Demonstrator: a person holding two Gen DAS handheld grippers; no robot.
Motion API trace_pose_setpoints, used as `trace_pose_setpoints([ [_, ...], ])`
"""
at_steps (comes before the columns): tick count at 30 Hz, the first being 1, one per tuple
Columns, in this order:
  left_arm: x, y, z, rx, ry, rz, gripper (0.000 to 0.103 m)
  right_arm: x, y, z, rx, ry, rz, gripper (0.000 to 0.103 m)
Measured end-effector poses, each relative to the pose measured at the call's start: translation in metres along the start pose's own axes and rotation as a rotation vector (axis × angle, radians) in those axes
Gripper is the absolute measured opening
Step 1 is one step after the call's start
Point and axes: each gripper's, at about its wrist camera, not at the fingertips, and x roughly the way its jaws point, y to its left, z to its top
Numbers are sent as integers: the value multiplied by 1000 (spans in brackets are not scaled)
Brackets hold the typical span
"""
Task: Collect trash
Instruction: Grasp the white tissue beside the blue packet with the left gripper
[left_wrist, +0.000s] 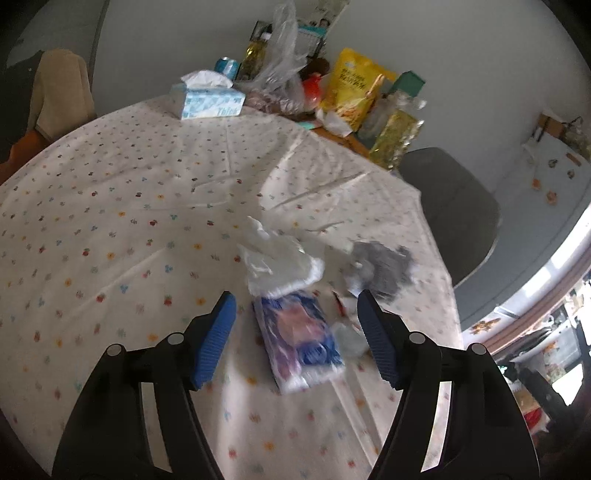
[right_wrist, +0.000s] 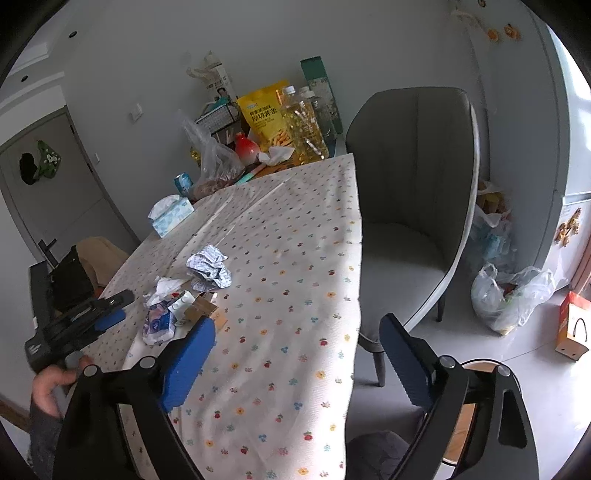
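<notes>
The left claw (left_wrist: 295, 332) hangs low over the counter (left_wrist: 110, 221) with its blue pads spread apart, and the blue-and-white tissue pack (left_wrist: 299, 339) lies between them, not pressed by either pad; that straddling pose reads as a line-up for a pinch across the pack's short sides. The pack lies flat on the flowered cloth, its long axis running roughly away from the left wrist camera with a slight slant, its opened end pointing away, toward the crumpled white tissue (left_wrist: 277, 258) that touches that end. Just beside it on the right lie small wrappers and scraps, and a little farther a crumpled printed paper (left_wrist: 384, 266), so the trash sits gathered in one patch near the counter's edge, probably easy to pick piece by piece. The right claw (right_wrist: 295, 354) stands wide and empty, held over the counter's edge nearer the person, likely waiting its turn. Farther back a tissue box (left_wrist: 210, 99) stands apart, and groceries crowd the far end by the wall, beside a grey chair (right_wrist: 410, 184)
</notes>
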Motion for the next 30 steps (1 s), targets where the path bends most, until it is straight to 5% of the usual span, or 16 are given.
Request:
trace_pose_setpoints([
  [8,42,5,16,-16,55,12,68,30,16,8,-6,58,29,83],
  [10,48,8,18,-27,64,0,44,36,23,11,-20,70,38,83],
  [11,50,9,18,-34,77,-10,25,40,27,12,-30,79,44,83],
  [13,49,13,18,-48,78,-9,11,47,36,13,-54,97,56,83],
  [30,-41,43,7,-99,-69,-27,10,119,110,7,-234,210,119,75],
])
